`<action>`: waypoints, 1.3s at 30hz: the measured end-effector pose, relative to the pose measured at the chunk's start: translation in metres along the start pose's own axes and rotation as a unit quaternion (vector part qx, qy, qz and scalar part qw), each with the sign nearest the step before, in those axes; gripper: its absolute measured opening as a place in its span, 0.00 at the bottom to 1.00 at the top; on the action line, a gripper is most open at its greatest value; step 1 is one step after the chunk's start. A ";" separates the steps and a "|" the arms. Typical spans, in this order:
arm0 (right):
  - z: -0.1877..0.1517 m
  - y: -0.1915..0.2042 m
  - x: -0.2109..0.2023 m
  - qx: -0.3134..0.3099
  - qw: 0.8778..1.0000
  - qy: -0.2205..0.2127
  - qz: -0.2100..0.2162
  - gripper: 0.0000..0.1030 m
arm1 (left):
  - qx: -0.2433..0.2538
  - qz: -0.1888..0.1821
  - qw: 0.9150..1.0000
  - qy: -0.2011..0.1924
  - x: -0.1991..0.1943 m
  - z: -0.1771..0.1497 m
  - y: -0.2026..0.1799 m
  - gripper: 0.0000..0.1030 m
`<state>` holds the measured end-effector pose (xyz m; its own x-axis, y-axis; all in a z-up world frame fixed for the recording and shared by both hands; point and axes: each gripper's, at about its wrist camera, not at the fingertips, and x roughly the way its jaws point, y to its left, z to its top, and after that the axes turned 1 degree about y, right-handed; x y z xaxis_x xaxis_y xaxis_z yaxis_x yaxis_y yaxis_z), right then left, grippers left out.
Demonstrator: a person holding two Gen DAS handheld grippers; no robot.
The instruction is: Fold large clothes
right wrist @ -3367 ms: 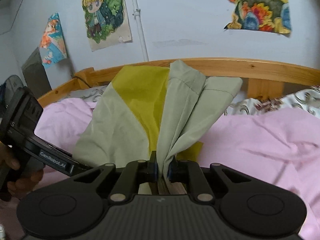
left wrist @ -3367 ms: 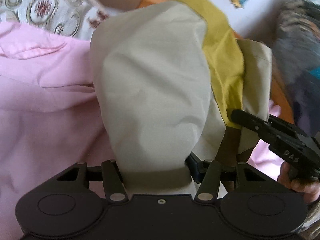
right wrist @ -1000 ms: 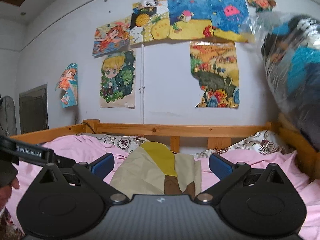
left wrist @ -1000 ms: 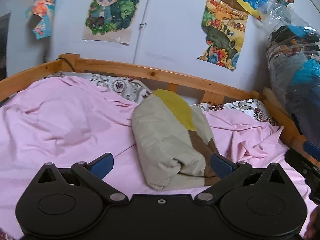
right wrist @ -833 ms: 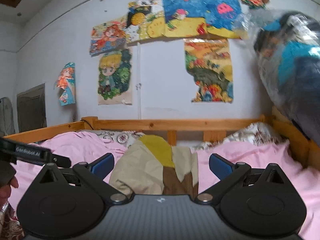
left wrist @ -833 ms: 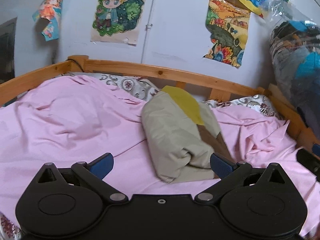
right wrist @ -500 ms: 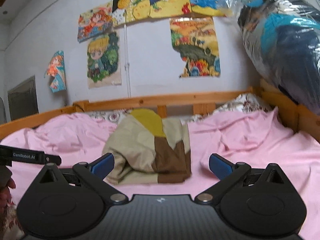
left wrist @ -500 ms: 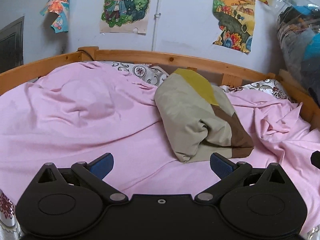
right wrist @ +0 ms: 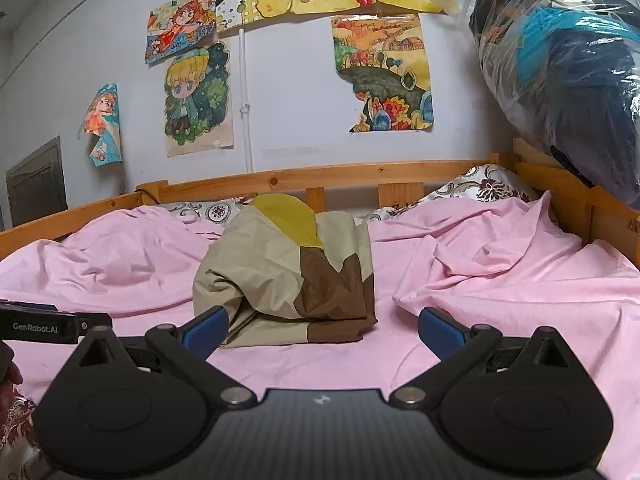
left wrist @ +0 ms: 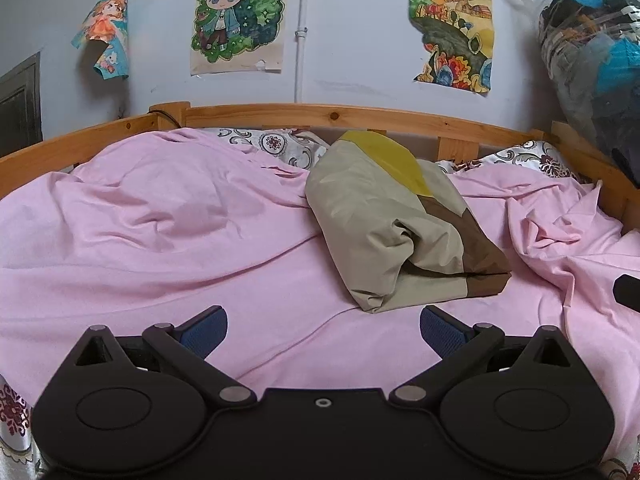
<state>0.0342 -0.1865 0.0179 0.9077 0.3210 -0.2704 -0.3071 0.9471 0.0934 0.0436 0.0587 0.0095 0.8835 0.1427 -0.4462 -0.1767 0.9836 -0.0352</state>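
Jaws spread, empty — folded garment (left wrist: 384,220) underside hidden.

One folded garment (left wrist: 396,224) lies on one pink sheet (left wrist: 160,240), itself spread over one wooden bed frame (right wrist: 344,174). Behind the garment, against the frame's far rail, I count two patterned pillows: one (right wrist: 208,210) to its left, one (right wrist: 484,188) to its right. Above the frame, the right wrist view shows five posters on the wall, among them one blond cartoon figure (right wrist: 198,100) and one landscape (right wrist: 384,72). One plastic-wrapped bundle (right wrist: 560,60) hangs right of the garment. Two grippers hover nearside of it, left (left wrist: 322,330) and right (right wrist: 322,330).
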 end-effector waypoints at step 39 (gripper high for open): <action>-0.001 -0.006 0.000 -0.002 1.000 0.002 -0.001 1.00 | 0.000 0.003 1.000 0.002 -0.002 0.000 -0.005 0.99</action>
<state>0.0355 -0.1921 0.0169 0.9072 0.3188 -0.2745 -0.3062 0.9478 0.0888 0.0422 0.0532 0.0103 0.8808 0.1480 -0.4498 -0.1818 0.9828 -0.0325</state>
